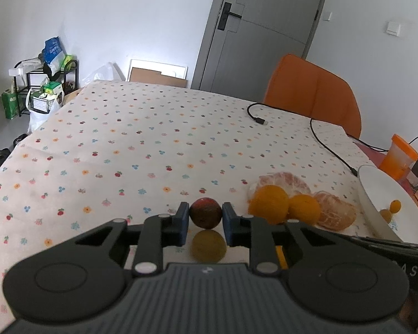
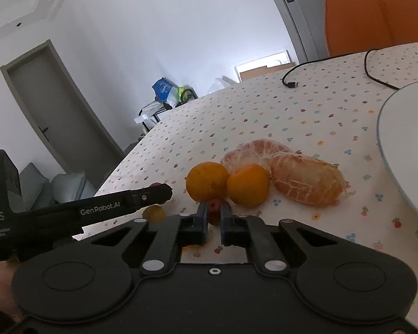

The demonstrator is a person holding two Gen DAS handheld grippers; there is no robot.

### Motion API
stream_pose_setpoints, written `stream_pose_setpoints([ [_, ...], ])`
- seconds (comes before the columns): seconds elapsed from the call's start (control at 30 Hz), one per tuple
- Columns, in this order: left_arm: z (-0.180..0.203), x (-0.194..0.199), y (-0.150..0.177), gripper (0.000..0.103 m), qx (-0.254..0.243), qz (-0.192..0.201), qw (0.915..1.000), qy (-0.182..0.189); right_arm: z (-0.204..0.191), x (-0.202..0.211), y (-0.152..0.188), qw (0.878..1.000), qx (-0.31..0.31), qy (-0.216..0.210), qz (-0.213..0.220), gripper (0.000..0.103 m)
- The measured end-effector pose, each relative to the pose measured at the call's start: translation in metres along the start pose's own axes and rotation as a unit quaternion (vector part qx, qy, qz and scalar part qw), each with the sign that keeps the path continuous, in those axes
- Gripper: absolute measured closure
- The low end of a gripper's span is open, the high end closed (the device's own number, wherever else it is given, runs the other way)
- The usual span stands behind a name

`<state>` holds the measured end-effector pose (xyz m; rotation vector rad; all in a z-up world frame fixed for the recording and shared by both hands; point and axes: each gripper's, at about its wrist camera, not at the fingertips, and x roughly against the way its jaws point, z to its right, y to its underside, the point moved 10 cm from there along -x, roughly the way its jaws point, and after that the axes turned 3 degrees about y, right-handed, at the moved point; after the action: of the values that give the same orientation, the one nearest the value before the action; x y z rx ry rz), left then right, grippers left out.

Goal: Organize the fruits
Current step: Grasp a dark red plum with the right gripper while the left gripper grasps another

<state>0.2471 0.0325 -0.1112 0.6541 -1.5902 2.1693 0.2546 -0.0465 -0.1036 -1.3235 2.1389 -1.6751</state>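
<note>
Both claws are clamped on fruit, so you're at the grasp step, lift comes next.

Left claw (image 1: 205, 217): pads tight on a dark red round fruit (image 1: 205, 213), maybe a plum or passion fruit, can't tell which. It's low over the table (image 1: 125, 139); can't tell if it's off the cloth yet. A yellowish round fruit (image 1: 209, 246) lies just under/behind it, close to the claw body.

Right claw (image 2: 214, 214): jaws narrow, pinching a small red fruit (image 2: 215, 208). It's wedged right against the two whole oranges (image 2: 207, 181) (image 2: 248, 185). Peeled segments (image 2: 306, 183) lie just beyond them.

Target looks like the white plate (image 1: 376, 194) at the right table edge, which already has a couple of small orange fruits (image 1: 395, 206) in it. That's my read, not confirmed.

Next move:
- Lift straight up first on both. A sideways pull by your right will nudge the oranges.
- Your left has to cross over the orange pile to reach the plate, so get height before you go over.
- Your claws are close together; the left one's arm shows right beside the right claw. Stagger them, right goes first.

Room: far side and left of the table are wide open. Right side is tight: plate, black cable (image 1: 320, 136), orange cup (image 1: 401, 156) near the edge.
</note>
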Motion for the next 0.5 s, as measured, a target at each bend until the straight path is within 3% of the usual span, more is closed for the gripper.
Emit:
stream_pose_setpoints([
  [0.23, 0.008, 0.013, 0.001, 0.079, -0.007, 0.009, 0.9999, 0.003, 0.003, 0.012, 0.000, 1.000, -0.005, 0.005, 0.007, 0.097],
  [0.3, 0.006, 0.015, 0.001, 0.079, -0.004, 0.010, 0.9999, 0.002, 0.003, 0.011, 0.000, 1.000, -0.009, 0.005, 0.005, 0.091],
  [0.43, -0.002, 0.019, 0.000, 0.079, 0.003, 0.010, 0.9999, 0.000, 0.000, 0.002, 0.001, 1.000, -0.012, 0.002, -0.006, 0.090],
  [0.5, -0.007, 0.020, -0.001, 0.079, 0.008, 0.010, 0.9999, -0.001, -0.001, -0.004, 0.001, 1.000, -0.014, 0.005, -0.011, 0.077],
])
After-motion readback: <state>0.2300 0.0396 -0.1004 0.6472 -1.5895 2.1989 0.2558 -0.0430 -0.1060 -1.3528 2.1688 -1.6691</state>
